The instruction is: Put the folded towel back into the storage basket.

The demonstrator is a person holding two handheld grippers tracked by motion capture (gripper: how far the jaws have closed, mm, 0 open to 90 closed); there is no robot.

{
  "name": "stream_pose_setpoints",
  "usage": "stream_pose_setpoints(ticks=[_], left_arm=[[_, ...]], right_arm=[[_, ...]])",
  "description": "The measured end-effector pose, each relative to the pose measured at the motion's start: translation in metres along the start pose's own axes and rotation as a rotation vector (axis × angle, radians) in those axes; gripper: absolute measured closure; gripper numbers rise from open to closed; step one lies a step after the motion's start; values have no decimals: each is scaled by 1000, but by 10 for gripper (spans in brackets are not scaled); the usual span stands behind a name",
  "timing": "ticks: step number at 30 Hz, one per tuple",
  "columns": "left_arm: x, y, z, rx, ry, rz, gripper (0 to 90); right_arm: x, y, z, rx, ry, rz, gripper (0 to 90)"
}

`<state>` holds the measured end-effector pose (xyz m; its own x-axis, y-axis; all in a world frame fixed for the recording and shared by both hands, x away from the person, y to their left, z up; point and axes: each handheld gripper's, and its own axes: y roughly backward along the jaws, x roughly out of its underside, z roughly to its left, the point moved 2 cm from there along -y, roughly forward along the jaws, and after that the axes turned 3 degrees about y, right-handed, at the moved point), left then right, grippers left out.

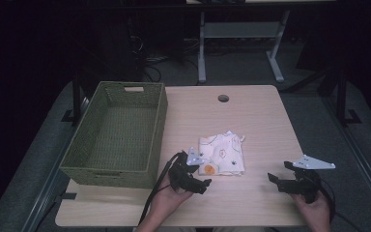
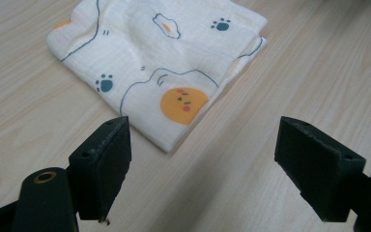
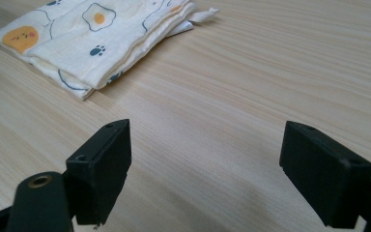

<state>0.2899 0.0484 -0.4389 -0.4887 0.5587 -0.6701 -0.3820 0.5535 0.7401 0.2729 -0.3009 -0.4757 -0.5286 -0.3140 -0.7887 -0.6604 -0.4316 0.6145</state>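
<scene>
Pale wooden surface [image 1: 251, 125] seen from the person's side, with 2 tools at rest near its front edge. The left hand-held gripper [image 1: 196, 182] hovers released, jaws spread wide, just in front of the near corner of the folded cream muslin cloth printed with fried eggs, blue paw prints and an orange face [image 1: 222, 154]; the cloth lies flat near the middle of the surface, just right of the empty green woven rectangular basket [image 1: 113, 169]. The right hand-held gripper [image 1: 278, 179] is likewise released, jaws apart over bare wood, well to the right of the cloth.

Likely hazards, judged from this layout:
- The cloth is several stacked layers; a pinch at the corner may catch only the top layer, so the fold would open on lifting.
- A low approach may push the cloth along the smooth wood instead of gripping it.
- If carried to the basket, a trailing edge could snag on the woven rim.
</scene>
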Motion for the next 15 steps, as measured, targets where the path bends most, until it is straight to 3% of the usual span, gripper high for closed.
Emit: stream_pose_setpoints(ticks=[15], left_arm=[[-30,-14,4,-3,-14,34,212]], right_arm=[[0,1,-1,-4,4,-5,182]])
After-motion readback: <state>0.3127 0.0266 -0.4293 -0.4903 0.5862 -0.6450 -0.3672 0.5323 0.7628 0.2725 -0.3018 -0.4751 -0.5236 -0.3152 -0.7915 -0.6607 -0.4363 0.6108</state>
